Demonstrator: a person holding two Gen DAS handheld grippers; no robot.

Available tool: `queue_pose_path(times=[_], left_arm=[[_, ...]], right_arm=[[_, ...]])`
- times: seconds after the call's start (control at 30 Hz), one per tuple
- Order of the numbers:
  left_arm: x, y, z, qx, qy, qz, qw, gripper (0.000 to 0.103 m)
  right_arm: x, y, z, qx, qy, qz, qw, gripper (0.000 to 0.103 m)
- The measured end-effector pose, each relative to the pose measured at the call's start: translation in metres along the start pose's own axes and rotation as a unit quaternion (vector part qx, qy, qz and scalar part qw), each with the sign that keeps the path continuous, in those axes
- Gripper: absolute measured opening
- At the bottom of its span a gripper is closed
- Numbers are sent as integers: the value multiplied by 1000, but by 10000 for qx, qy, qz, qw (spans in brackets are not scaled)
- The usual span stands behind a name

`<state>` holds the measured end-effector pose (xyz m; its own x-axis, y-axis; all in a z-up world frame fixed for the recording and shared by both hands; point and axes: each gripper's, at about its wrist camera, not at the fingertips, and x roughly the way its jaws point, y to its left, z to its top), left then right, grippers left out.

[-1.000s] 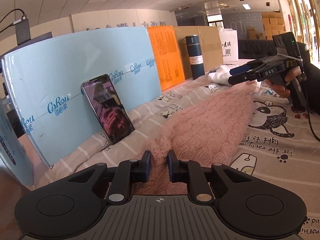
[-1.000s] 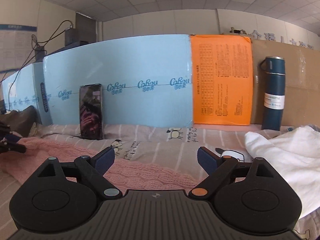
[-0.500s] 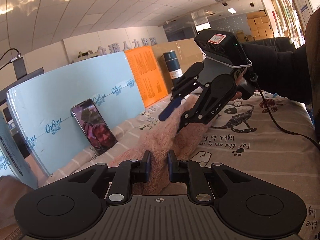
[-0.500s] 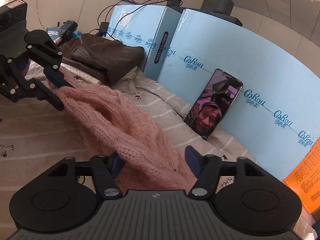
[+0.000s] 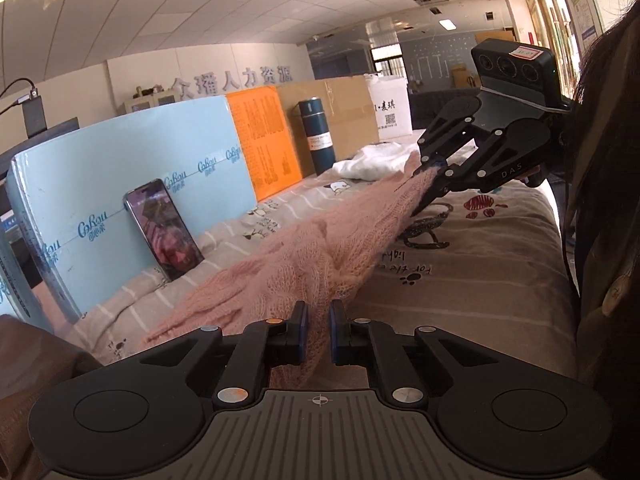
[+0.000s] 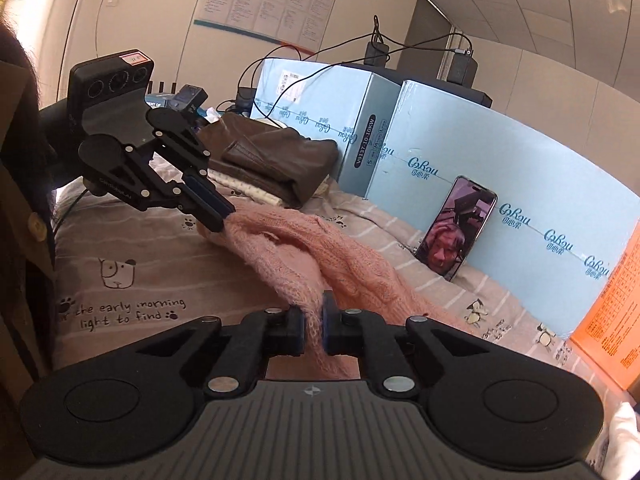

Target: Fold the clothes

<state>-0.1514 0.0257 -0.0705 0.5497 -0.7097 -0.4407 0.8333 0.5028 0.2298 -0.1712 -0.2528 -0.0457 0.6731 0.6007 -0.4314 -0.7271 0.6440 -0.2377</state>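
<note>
A fuzzy pink knitted sweater (image 5: 320,256) is stretched above a bed sheet printed with cartoons (image 5: 472,280). My left gripper (image 5: 318,338) is shut on one end of it at the bottom of the left wrist view. At the upper right of that view my right gripper (image 5: 426,178) pinches the other end. In the right wrist view the right gripper (image 6: 313,332) is shut on the pink knit (image 6: 344,256), and the left gripper (image 6: 224,220) clamps the far end at the left.
Pale blue boxes (image 5: 132,184) stand along the back with a phone (image 5: 164,228) leaning on them. An orange board (image 5: 264,140), a dark blue flask (image 5: 316,136) and a white garment (image 5: 372,162) lie further right. A brown jacket (image 6: 276,156) is piled at the left.
The right gripper closed on the sweater's other end and pulled away from the left one. The sweater went from bunched to drawn out between them.
</note>
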Motion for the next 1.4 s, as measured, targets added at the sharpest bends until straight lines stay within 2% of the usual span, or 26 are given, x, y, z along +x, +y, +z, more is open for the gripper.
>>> queue_pose_path(times=[0.17, 0.23, 0.27, 0.3, 0.37, 0.4, 0.47, 0.5, 0.53, 0.63, 0.67, 0.73, 0.77, 0.83, 0.87, 0.93, 1.0, 1.03, 1.07, 1.1, 1.13, 1.17, 1.23, 1.33, 1.4], left_arm=[[3, -9, -17, -244, 419, -40, 9988, 10], [3, -10, -21, -321, 505, -22, 9982, 12], [2, -8, -21, -408, 492, 3, 9980, 12], [-1, -6, -22, -499, 457, 41, 9977, 17], [-8, -1, -24, -746, 318, 175, 9966, 17], [-12, 2, -25, -907, 226, 267, 9953, 20], [-20, 10, -28, -1356, 61, 571, 9891, 31], [-23, 13, -29, -1582, 12, 734, 9847, 42], [-25, 17, -31, -1854, -3, 891, 9786, 53], [-27, 30, -37, -2800, 21, 1134, 9533, 61], [-26, 33, -40, -3082, 46, 1141, 9444, 63], [-25, 40, -45, -3629, 124, 1153, 9246, 70], [-22, 43, -48, -3921, 219, 1144, 9125, 70], [-14, 46, -55, -4490, 358, 1072, 8864, 69], [-10, 45, -57, -4635, 348, 1090, 8787, 69], [-5, 39, -53, -4589, 277, 1249, 8792, 68], [0, 31, -47, -4352, 352, 1398, 8887, 66], [3, 28, -45, -4238, 386, 1466, 8930, 60], [5, 24, -43, -4115, 430, 1523, 8976, 49], [7, 22, -41, -4003, 484, 1567, 9016, 23], [9, 20, -39, -3904, 505, 1635, 9046, 16], [10, 18, -38, -3837, 498, 1678, 9067, 15], [3, 20, -33, -3830, 339, 1681, 9077, 14], [-16, 29, -19, -3754, -1, 1759, 9100, 14], [-27, 35, -8, -3631, -144, 1831, 9135, 13]], right_arm=[[6, 20, -27, 598, 474, 142, 9970, 7], [8, 23, -36, 812, 563, 120, 9950, 8], [6, 23, -39, 941, 522, 77, 9942, 11], [2, 22, -41, 1094, 442, 29, 9930, 15], [-12, 13, -45, 1502, 199, -297, 9880, 52], [-19, 6, -49, 1721, 92, -535, 9836, 57], [-35, -13, -59, 2248, -66, -1165, 9674, 60], [-42, -22, -64, 2507, -143, -1481, 9566, 61], [-51, -34, -72, 2843, -183, -1958, 9383, 63], [-73, -63, -94, 3682, -232, -3280, 8697, 70], [-80, -73, -105, 3953, -188, -3831, 8346, 73], [-88, -85, -120, 4273, -26, -4607, 7779, 74], [-90, -91, -126, 4405, 9, -4800, 7586, 74], [-94, -100, -139, 4757, -29, -4917, 7293, 75], [-95, -104, -144, 4936, -69, -4905, 7181, 77], [-96, -111, -155, 5280, -133, -4859, 6964, 77], [-91, -113, -153, 5282, -101, -4843, 6974, 77], [-89, -114, -151, 5277, -83, -4836, 6983, 75], [-87, -115, -150, 5271, -65, -4829, 6993, 69], [-83, -116, -148, 5217, -11, -4790, 7060, 63], [-79, -117, -146, 5158, 46, -4748, 7131, 44], [-77, -116, -143, 5100, 69, -4736, 7180, 25], [-80, -111, -138, 4984, -89, -4747, 7254, 11], [-95, -99, -120, 4636, -474, -4819, 7420, 9], [-107, -93, -105, 4512, -681, -4840, 7467, 9]])
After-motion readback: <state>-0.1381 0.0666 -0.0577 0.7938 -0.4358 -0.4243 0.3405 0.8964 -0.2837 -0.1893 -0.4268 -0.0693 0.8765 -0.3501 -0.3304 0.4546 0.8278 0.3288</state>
